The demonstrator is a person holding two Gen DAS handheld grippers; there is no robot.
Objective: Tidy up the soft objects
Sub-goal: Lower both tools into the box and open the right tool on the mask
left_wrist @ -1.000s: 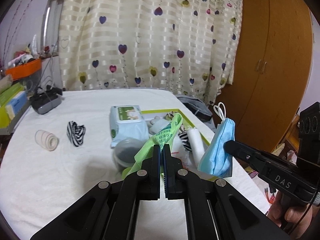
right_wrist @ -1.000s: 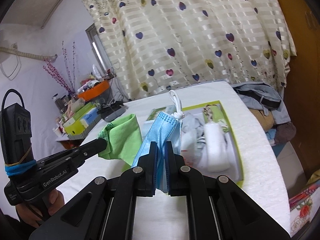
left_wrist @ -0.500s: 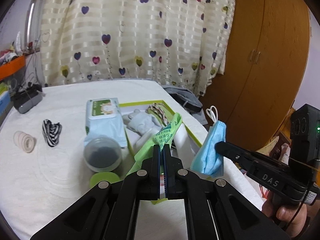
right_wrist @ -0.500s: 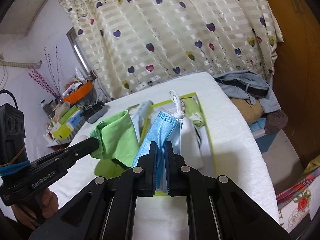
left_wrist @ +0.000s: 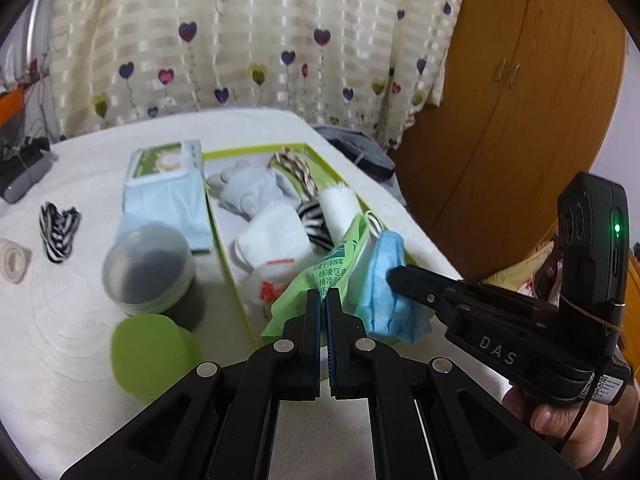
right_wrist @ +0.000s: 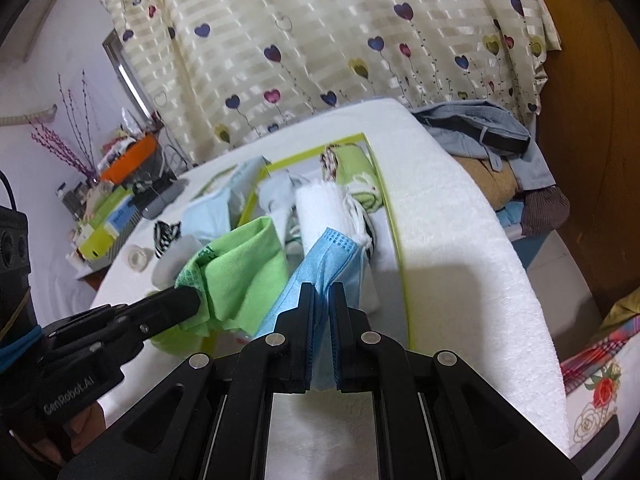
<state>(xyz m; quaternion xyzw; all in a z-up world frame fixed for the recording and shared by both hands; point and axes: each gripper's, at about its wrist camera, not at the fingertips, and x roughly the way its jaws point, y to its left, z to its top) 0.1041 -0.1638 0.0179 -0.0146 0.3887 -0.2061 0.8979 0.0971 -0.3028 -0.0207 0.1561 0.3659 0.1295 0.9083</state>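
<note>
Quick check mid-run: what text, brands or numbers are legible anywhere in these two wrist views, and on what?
"DAS": side of the black right gripper.
"GenRobot.AI": side of the black left gripper.
"1936年": print on the green cloth bag; its other characters are too blurred.
Blue-green wet-wipes pack: label unreadable.

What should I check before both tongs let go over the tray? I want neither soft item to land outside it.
1. Left tongs gripping the bright green printed cloth: ok, shut on it.
2. Right tongs gripping the pale blue pleated face mask: ok, shut on it.
3. Green cloth above the lime-rimmed white tray: ok, it hangs over the near end.
4. Mask inside the tray's rim: cannot tell; it hangs close to the right rim.
5. Free room in the tray: not ok; grey plush toy, white sock and rolled white towel crowd it.
6. Striped black-and-white hair tie still outside on the white table cover: not ok.
</note>
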